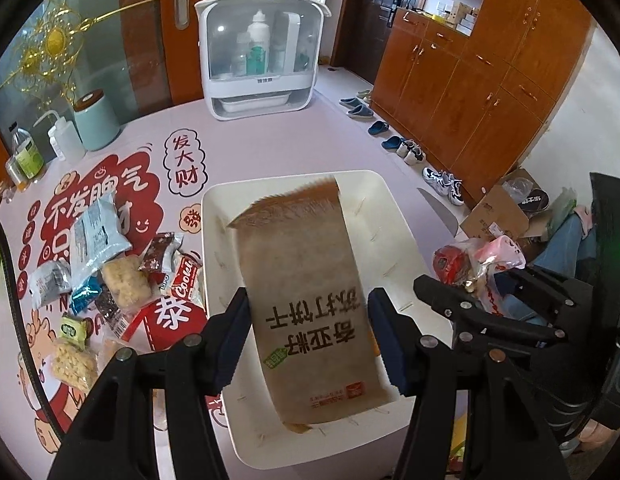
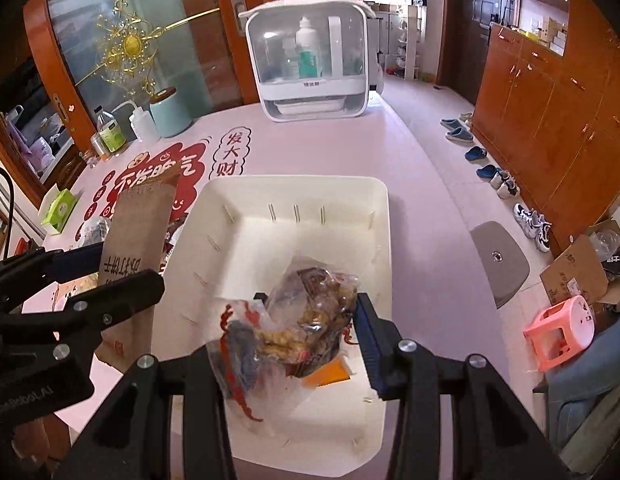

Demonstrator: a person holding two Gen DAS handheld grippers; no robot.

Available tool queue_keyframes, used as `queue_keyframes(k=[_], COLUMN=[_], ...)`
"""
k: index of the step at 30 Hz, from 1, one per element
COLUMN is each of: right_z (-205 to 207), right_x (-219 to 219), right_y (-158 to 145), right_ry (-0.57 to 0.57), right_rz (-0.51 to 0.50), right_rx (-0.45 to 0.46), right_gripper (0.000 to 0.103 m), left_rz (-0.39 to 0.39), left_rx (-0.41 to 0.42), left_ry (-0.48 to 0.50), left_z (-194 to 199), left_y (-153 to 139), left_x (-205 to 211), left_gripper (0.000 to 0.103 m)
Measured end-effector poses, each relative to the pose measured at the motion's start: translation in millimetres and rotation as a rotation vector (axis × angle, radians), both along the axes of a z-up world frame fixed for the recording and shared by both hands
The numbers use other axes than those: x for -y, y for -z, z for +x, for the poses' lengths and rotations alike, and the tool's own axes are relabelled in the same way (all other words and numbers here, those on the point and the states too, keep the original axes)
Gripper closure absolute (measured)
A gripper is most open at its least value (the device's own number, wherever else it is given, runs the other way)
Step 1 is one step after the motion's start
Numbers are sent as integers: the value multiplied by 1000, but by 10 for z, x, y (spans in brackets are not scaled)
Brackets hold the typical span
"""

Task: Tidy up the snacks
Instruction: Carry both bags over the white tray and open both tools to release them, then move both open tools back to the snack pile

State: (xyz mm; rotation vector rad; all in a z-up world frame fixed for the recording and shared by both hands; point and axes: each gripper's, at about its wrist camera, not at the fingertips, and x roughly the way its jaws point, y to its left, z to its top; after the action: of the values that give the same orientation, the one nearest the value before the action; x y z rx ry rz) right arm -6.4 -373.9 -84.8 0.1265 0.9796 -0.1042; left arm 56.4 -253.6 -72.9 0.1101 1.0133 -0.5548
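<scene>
2 snacks hung over the white bin [image 1: 213, 216] at frame centre on the pink surface [image 1: 269, 136]. The left gripper [image 1: 305, 338] was clamped on a brown cracker pack [image 1: 305, 280]; the right gripper [image 2: 310, 332] was clamped on a clear snack bag [image 2: 305, 312].

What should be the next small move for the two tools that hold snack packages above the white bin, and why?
Probably lower both a little and open them. The left tool grips the brown cracker pack, and the right tool grips the clear bag of snacks; both hang over the white bin, which looks empty, so releasing should drop them inside.
</scene>
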Motion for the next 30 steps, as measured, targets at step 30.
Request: queue_keyframes(k=[30], right_z=[-24], right_x=[-165], right_y=[-63], right_ry=[-42], right_rz=[3], right_rx=[19], right_gripper=[38], left_rz=[-8], left_rx=[9], left_ry=[-72], left_z=[-161], left_y=[-165], left_x=[-303], left_gripper=[15])
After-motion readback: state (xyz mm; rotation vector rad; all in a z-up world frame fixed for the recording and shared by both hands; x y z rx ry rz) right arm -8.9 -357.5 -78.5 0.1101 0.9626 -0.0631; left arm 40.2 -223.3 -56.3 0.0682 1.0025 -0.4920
